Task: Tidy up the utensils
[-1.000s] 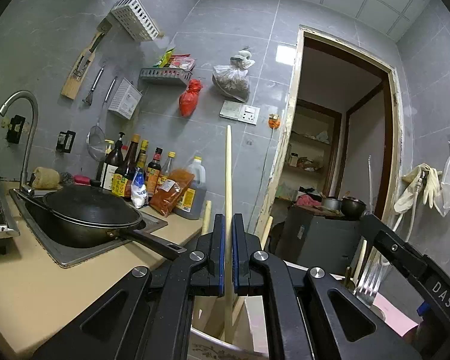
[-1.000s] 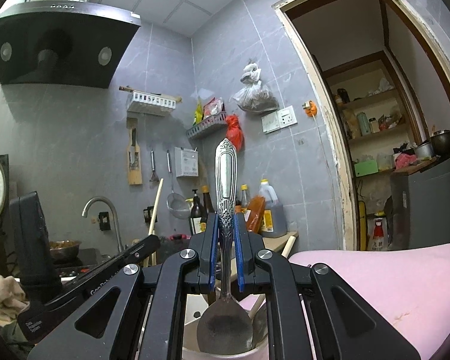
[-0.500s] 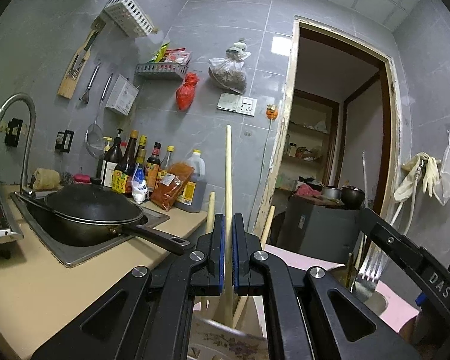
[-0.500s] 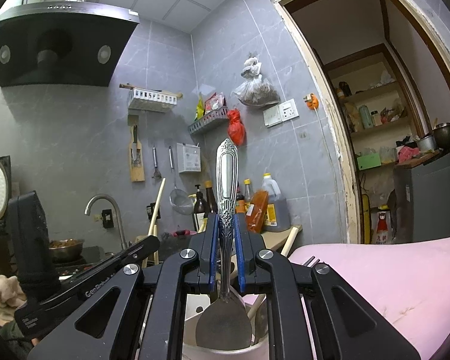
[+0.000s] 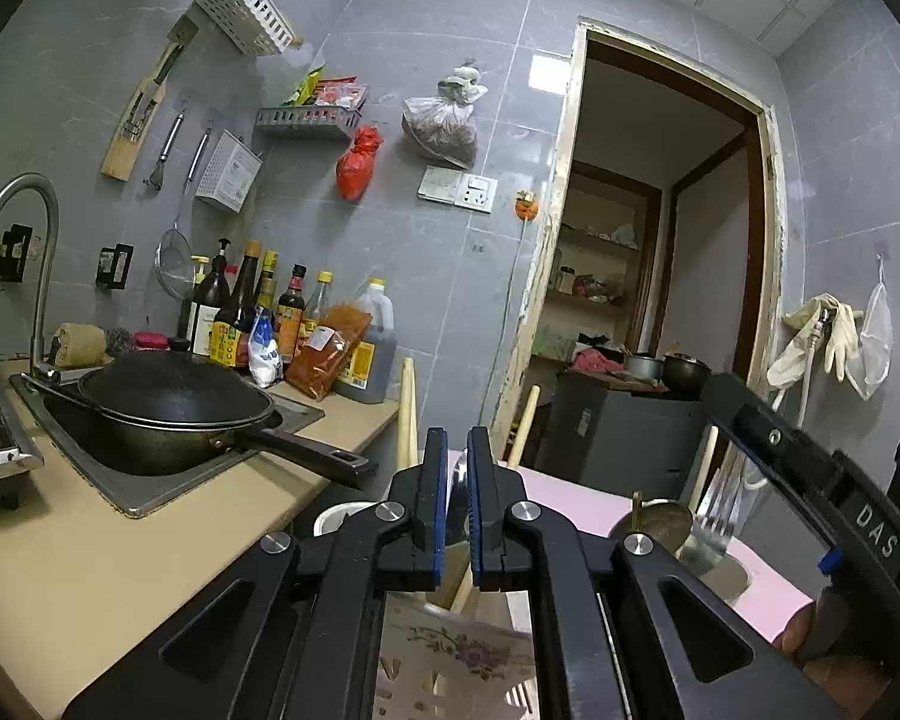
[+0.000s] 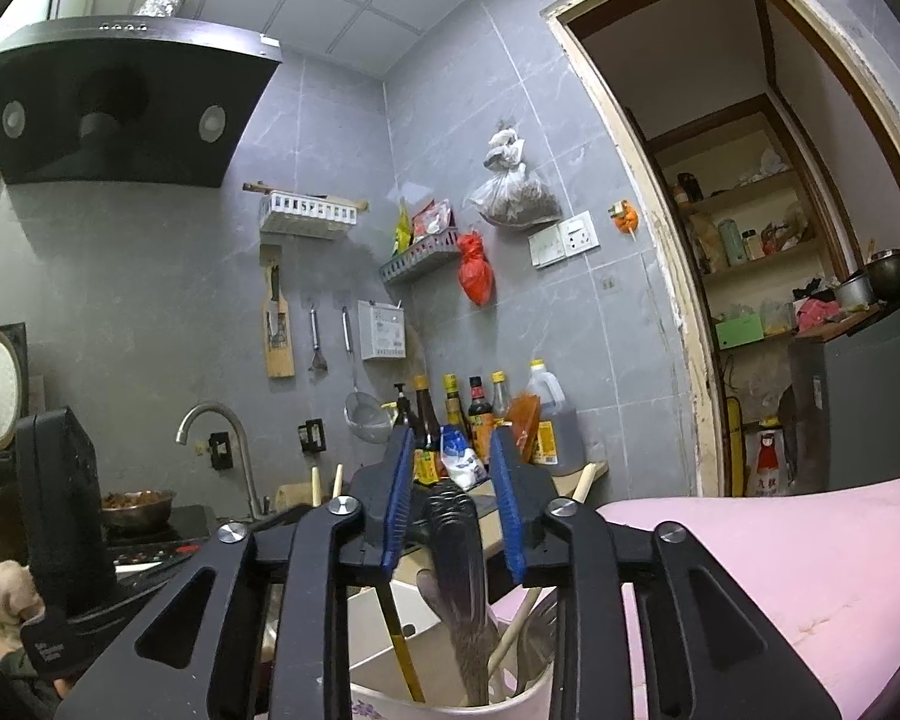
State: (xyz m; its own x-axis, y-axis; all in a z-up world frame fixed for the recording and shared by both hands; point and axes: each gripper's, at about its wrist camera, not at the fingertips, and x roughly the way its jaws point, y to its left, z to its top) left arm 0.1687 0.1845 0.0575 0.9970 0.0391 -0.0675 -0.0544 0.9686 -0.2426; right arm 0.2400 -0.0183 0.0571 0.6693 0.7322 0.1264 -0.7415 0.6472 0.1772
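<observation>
**Both grippers over the utensil holders**

The right gripper (image 6: 455, 504) is seen spread wide, its blue pads (image 6: 397, 498) well apart and nothing held between them. Directly below the gap, an ornate metal spoon handle (image 6: 457, 546) stands upright in a white utensil cup (image 6: 510, 705), touching neither pad. In the same cup a dark chopstick with a yellow tip (image 6: 399, 642) and a pale wooden chopstick (image 6: 513, 630) are leaning. A pink mat (image 6: 780, 564) is seen to the right of the cup.

The left gripper (image 5: 457, 504) is held with only a narrow slot between its pads (image 5: 438, 501); nothing is seen gripped there, though a metal shape shows behind the slot. Below it a flower-patterned holder (image 5: 462, 654) is visible, with wooden chopsticks (image 5: 407, 414) rising beyond the fingers. To the right, a fork (image 5: 714, 510) and a spoon (image 5: 660, 519) are standing in a metal cup (image 5: 711, 567). On the tan surface (image 5: 120, 564) at left, a black wok (image 5: 174, 402) rests over the sink (image 5: 120, 492), with sauce bottles (image 5: 252, 306) behind it.
</observation>
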